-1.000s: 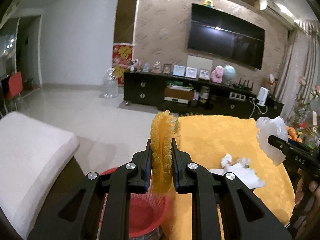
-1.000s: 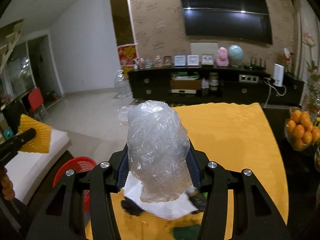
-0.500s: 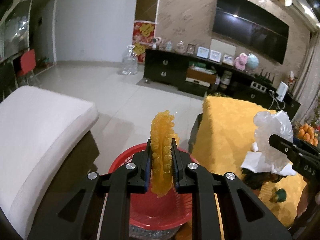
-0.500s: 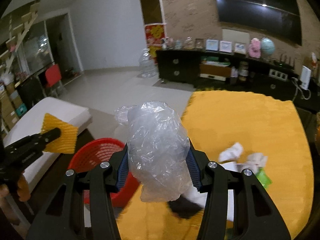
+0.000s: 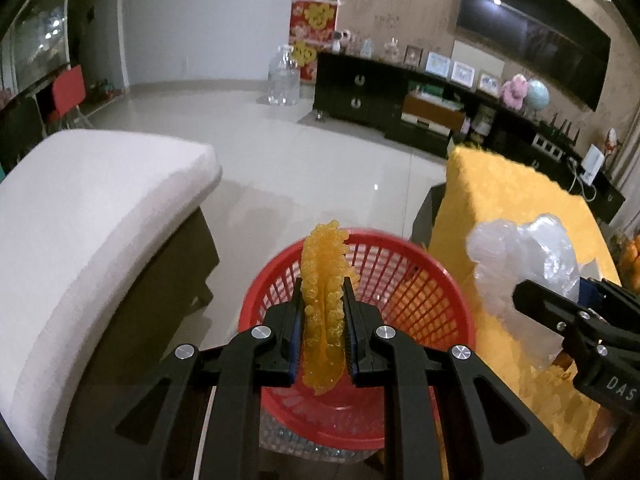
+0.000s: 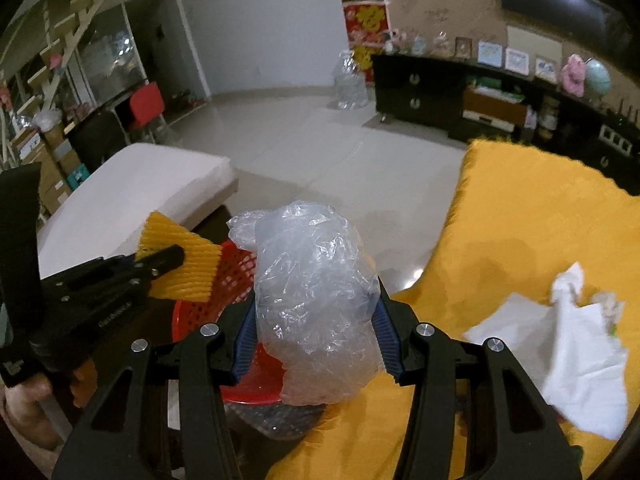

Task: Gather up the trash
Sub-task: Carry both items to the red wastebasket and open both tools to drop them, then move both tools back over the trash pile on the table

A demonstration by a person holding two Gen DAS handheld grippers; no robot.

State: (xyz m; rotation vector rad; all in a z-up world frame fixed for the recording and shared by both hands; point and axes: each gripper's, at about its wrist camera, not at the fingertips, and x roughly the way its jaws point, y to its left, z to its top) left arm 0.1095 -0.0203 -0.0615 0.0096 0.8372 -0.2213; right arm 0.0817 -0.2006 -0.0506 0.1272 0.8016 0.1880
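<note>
I am looking into a dim living room with a pale tiled floor (image 5: 304,160), a long black media cabinet (image 5: 400,100) along the far wall and a white cushioned bench (image 5: 88,208) to the left. On the right stands a table under a bright yellow cloth (image 6: 520,232), with crumpled white paper tissues (image 6: 580,344) lying on it. A round red plastic lattice basket (image 5: 404,276) sits on the floor between the bench and the table's edge.

My left gripper (image 5: 323,320) has its jaws pressed nearly together, pinching a folded piece of yellow foam fruit netting (image 5: 322,280) upright between the pads. It hangs directly above the basket's opening. In the right wrist view the same netting (image 6: 180,264) appears as a ribbed yellow sheet over the basket's near rim.

My right gripper (image 6: 316,320) has its jaws partly spread, clamping a crumpled clear plastic bag (image 6: 316,288) on both sides. The bag bulges well above the fingers and sits just beside the basket, over the table's edge.
</note>
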